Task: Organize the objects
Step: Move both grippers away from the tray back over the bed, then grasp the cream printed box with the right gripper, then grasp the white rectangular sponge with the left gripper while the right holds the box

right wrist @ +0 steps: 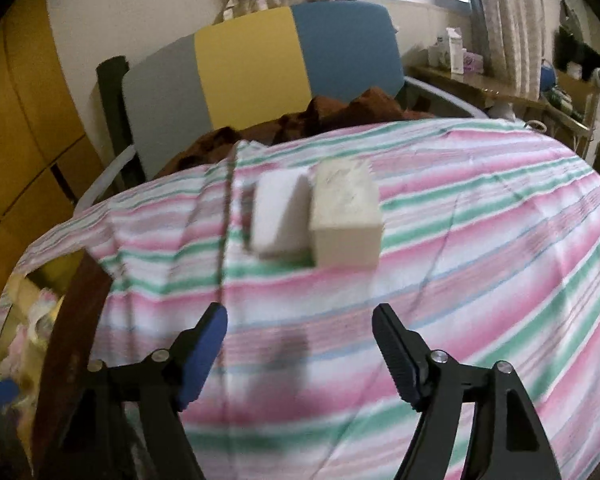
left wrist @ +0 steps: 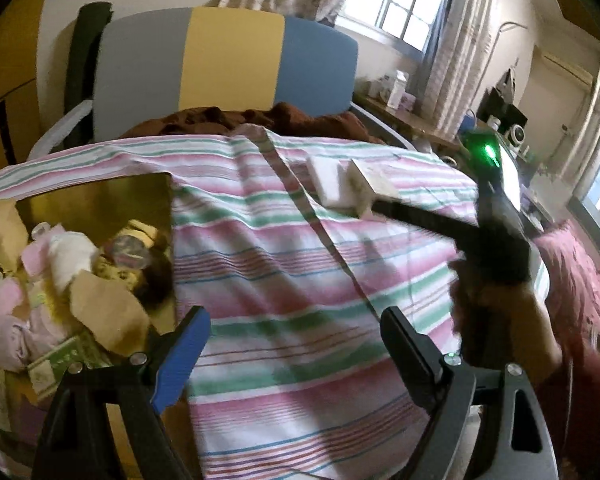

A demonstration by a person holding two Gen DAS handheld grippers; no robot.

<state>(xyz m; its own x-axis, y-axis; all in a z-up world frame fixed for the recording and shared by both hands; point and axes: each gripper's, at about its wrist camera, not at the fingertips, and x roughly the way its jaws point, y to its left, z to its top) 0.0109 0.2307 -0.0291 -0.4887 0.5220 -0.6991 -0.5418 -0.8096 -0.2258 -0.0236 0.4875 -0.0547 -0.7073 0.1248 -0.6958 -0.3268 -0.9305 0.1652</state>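
Boxes: white box [right wrist: 278, 216] and cream box [right wrist: 346, 216] lie touching on the striped cloth [right wrist: 460, 240], apart from my drawer [left wrist: 100, 200] clutter.
Right gripper [right wrist: 300, 344]: jaws apart, empty, lined up short of them, I judge for picking.
Left gripper [left wrist: 296, 344]: spread wide, empty, beside the drawer.

Daylight pours in from the window [left wrist: 400, 4] far ahead of my left claw, blown out to white, while the room beneath stays dim and warm-toned. Ahead of my right claw [right wrist: 300, 344], the two pale boxes [right wrist: 320, 216] smear with motion blur, and a soft shadow falls on the striped sheet [right wrist: 480, 220] between my fingers. Fisheye bending curves everything, with black vignette at the corners.
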